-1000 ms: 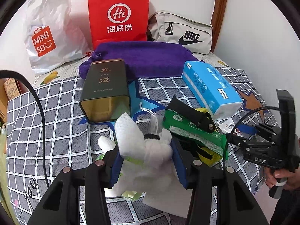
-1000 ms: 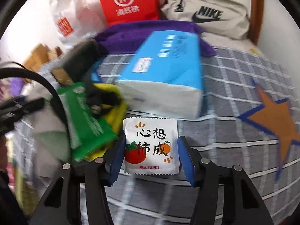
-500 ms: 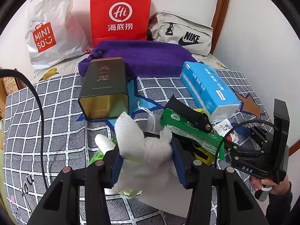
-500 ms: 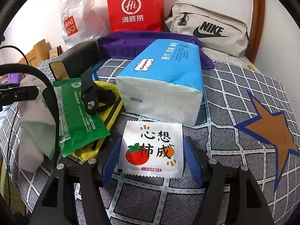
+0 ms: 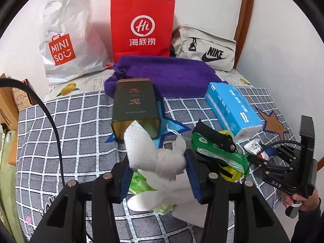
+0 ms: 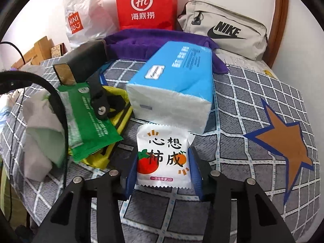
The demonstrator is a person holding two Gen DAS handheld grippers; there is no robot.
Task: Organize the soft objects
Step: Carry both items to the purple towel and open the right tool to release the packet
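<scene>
My left gripper [image 5: 158, 172] is shut on a white crumpled cloth [image 5: 156, 156] and holds it above the grey checked bedspread [image 5: 70, 125]. My right gripper [image 6: 163, 170] is shut on a white glove packet [image 6: 164, 158] printed with a tomato and an orange, just in front of the blue tissue pack [image 6: 174, 85]. The right gripper also shows in the left wrist view [image 5: 261, 158], with the packet [image 5: 254, 145] at its tips. The cloth shows at the left of the right wrist view [image 6: 38, 121].
A dark green tin [image 5: 134, 105], a green sachet [image 5: 218, 154] over a yellow bag [image 5: 230, 171] and a black strap [image 5: 214, 136] lie mid-bed. A purple towel [image 5: 168, 75], red paper bag [image 5: 141, 28], Miniso bag [image 5: 66, 40] and Nike pouch [image 5: 204, 48] stand at the back.
My left gripper has lifted the white cloth higher off the bed. My right gripper has closed in on the glove packet and gripped it.
</scene>
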